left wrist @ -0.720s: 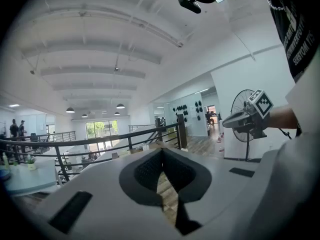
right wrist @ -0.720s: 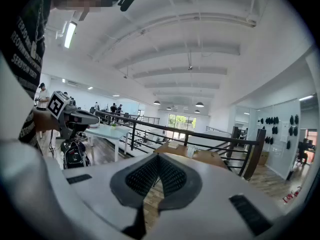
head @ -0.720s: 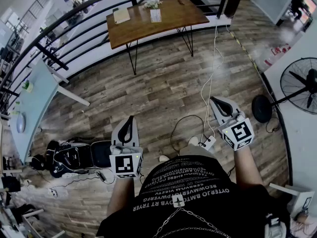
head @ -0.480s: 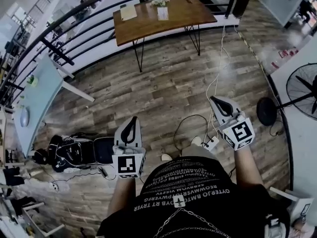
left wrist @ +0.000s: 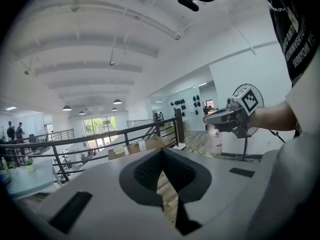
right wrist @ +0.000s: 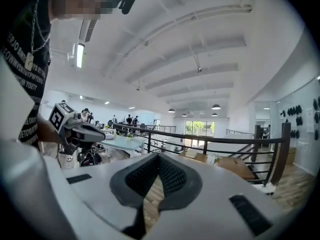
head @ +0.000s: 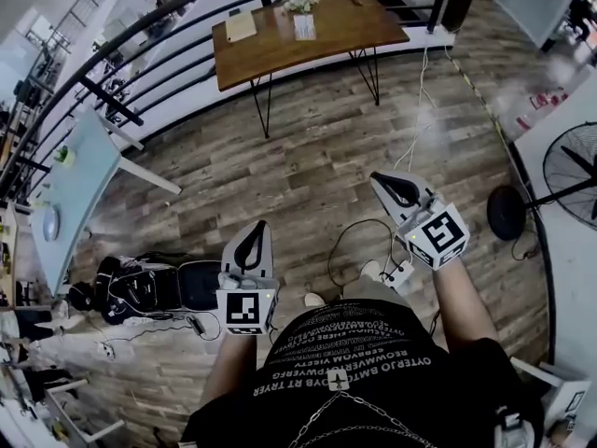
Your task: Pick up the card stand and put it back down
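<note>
You hold the left gripper (head: 256, 232) and right gripper (head: 386, 185) with jaws together on nothing; the card stand (head: 305, 26) stands on the wooden table (head: 347, 28), well apart from both.

Black T-shirt (head: 410, 381), whitish lettering (head: 362, 345), chain (head: 373, 408), perhaps with pendant (head: 336, 378)

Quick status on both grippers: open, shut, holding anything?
Left gripper: closed, nothing between its jaws.
Right gripper: closed, nothing between its jaws.
</note>
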